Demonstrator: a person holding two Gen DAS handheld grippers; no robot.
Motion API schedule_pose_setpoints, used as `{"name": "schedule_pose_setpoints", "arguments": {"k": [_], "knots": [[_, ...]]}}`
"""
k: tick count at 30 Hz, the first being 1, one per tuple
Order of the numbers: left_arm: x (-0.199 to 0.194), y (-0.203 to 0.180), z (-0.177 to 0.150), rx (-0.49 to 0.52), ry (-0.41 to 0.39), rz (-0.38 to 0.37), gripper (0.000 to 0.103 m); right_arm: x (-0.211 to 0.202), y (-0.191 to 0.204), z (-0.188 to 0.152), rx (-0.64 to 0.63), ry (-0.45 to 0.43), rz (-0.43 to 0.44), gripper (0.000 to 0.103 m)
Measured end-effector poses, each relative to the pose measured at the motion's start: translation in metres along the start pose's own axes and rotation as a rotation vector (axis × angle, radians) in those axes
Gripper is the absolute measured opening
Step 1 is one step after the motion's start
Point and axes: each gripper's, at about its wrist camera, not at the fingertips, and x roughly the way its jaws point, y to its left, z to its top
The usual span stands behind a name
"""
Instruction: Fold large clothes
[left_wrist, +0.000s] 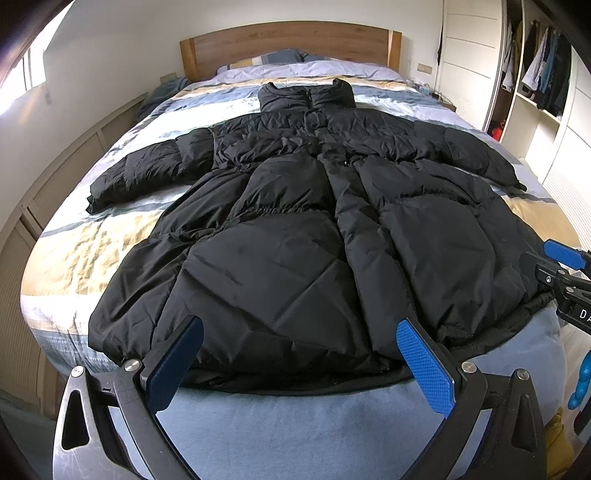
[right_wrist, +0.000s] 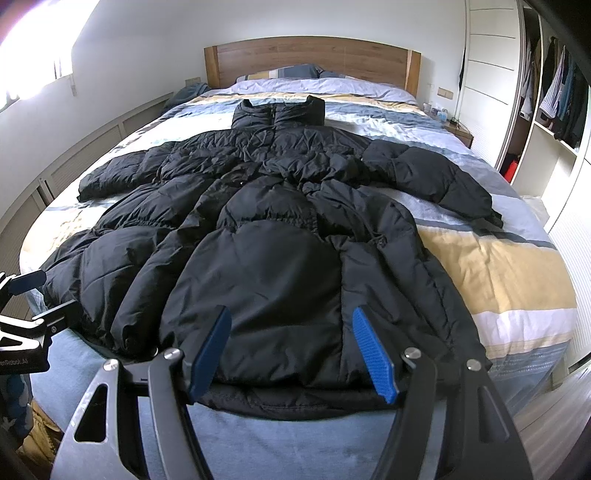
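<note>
A long black puffer coat lies flat on the bed, front up, collar toward the headboard and both sleeves spread out to the sides. Its hem reaches the foot of the bed. My left gripper stands open just above the hem's left half, with nothing between its blue pads. In the right wrist view the same coat fills the middle, and my right gripper stands open over the hem's right half. Each gripper shows at the edge of the other's view: the right gripper, the left gripper.
The bed carries a striped blue, white and tan cover and a wooden headboard. An open wardrobe with hanging clothes stands on the right. Low cabinets line the left wall. A nightstand sits at the far right.
</note>
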Motion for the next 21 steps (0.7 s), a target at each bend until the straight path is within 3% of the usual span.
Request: {"name": "schedule_pose_setpoints", "arguments": {"k": [21], "knots": [[0.002,0.012,0.007,-0.044,-0.016,0.043,0.102,-0.003,0.002,-0.003,0.015,0.026,-0.055,0.067]]}}
